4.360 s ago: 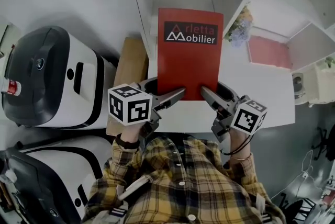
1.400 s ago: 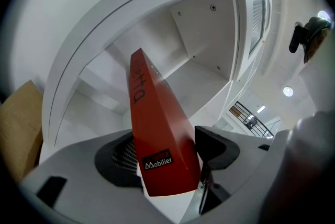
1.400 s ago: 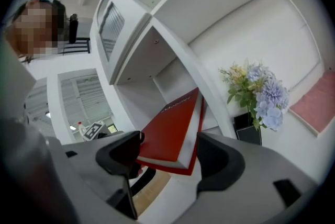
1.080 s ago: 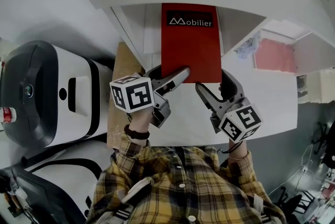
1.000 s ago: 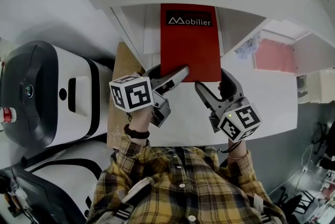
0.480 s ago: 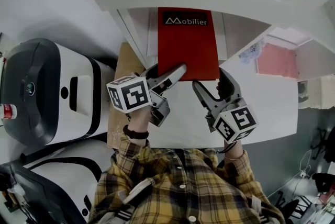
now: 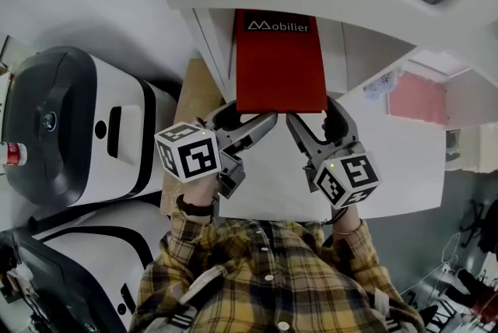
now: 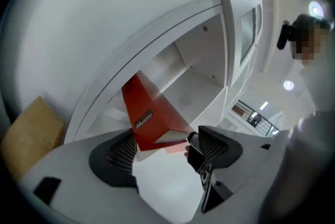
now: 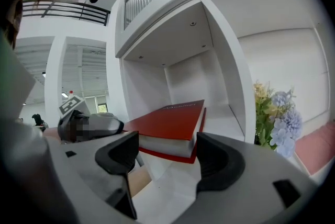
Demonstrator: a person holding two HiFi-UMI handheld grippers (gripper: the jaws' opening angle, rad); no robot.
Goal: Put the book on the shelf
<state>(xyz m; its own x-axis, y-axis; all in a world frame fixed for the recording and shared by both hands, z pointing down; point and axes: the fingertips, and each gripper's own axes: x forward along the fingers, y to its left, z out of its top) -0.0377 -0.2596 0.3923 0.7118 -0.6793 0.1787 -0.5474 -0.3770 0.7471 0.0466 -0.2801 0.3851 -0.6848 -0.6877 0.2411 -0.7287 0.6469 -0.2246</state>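
Head view: book [image 7: 280, 63] on shelf [image 7: 336, 51] beyond left tongs [image 7: 253, 112] (just opened, empty), right tongs [image 7: 310, 112] (apart, empty).

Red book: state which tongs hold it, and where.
Neither: book lies on shelf; left tongs have just been opening off its corner, right tongs stand open.

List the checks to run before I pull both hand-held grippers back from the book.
1. Book lies flat on the shelf floor: ok.
2. Book pushed fully in: cannot tell; its near end sits about at the shelf front.
3. Left hand-held gripper free of the book: ok; its jaws have just been opening, the book's corner at their tips, unpressed.
4. Right hand-held gripper free of the book: ok; jaws apart, book end beyond them.
5. Flowers apart from the right hand-held gripper: ok.
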